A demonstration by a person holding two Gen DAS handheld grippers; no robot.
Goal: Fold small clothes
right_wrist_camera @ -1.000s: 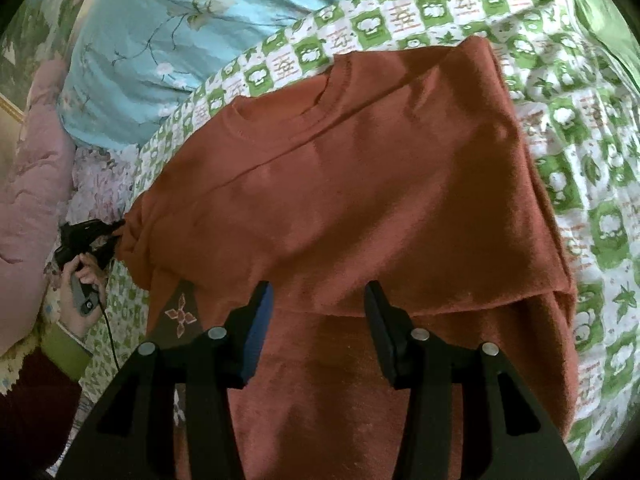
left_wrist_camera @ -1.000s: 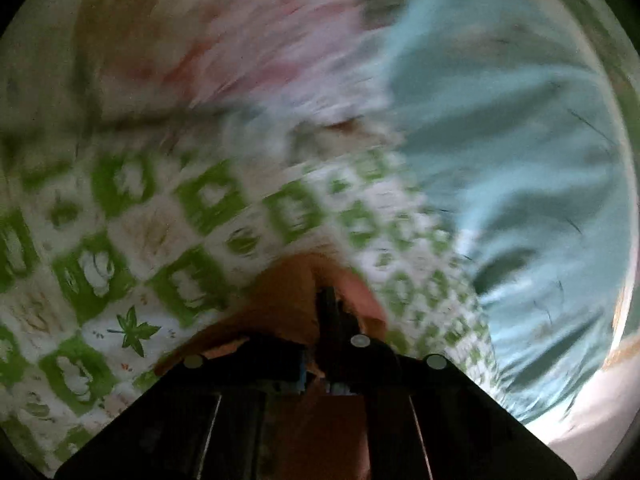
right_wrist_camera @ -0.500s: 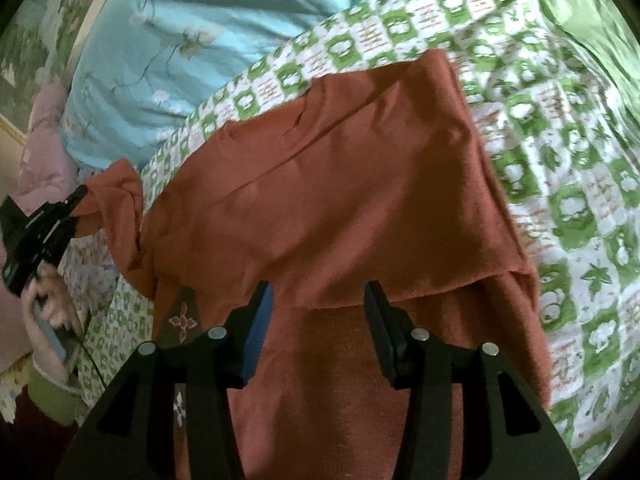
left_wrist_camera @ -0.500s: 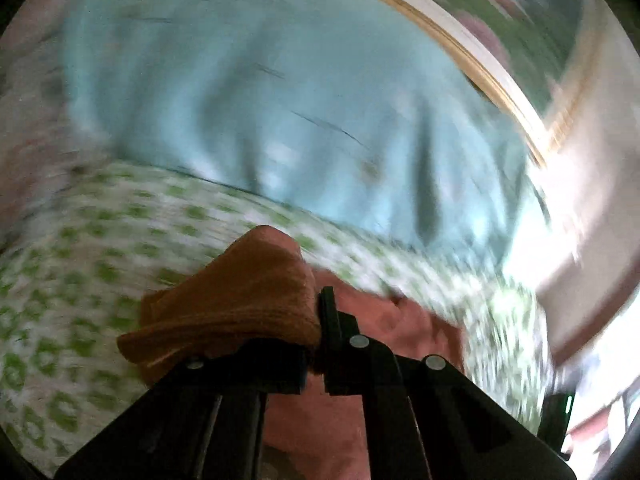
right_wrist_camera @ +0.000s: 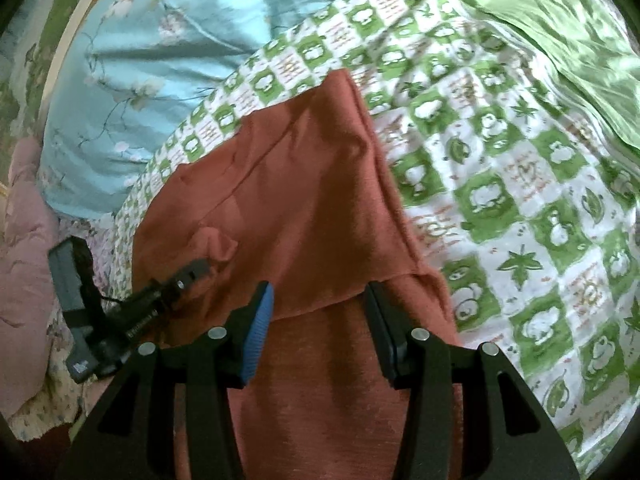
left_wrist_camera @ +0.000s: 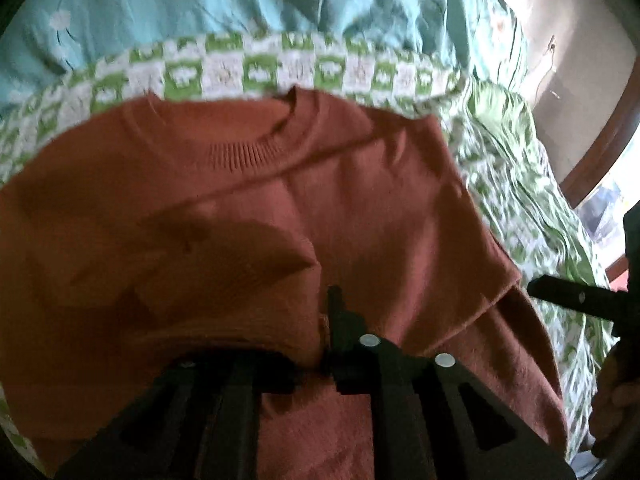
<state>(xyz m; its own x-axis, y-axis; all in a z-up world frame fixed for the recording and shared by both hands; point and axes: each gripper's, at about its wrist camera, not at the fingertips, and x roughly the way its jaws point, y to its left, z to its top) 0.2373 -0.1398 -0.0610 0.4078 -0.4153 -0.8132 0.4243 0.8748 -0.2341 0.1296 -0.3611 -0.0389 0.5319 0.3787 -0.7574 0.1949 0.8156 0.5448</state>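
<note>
Your left gripper (right_wrist_camera: 200,270) reaches in from the left of the right wrist view, angled down over the rust-red sweater (right_wrist_camera: 304,184) spread across the middle of the bed's green-checked sheet (right_wrist_camera: 500,184). Its jaws are opening, a folded sleeve (left_wrist_camera: 192,264) still pinched between them at the centre of the left wrist view. Your right gripper (right_wrist_camera: 320,332) hovers low in its frame, tilted down, jaws apart and empty above the sweater. A pale blue quilt (right_wrist_camera: 160,52) fills the upper left.
</note>
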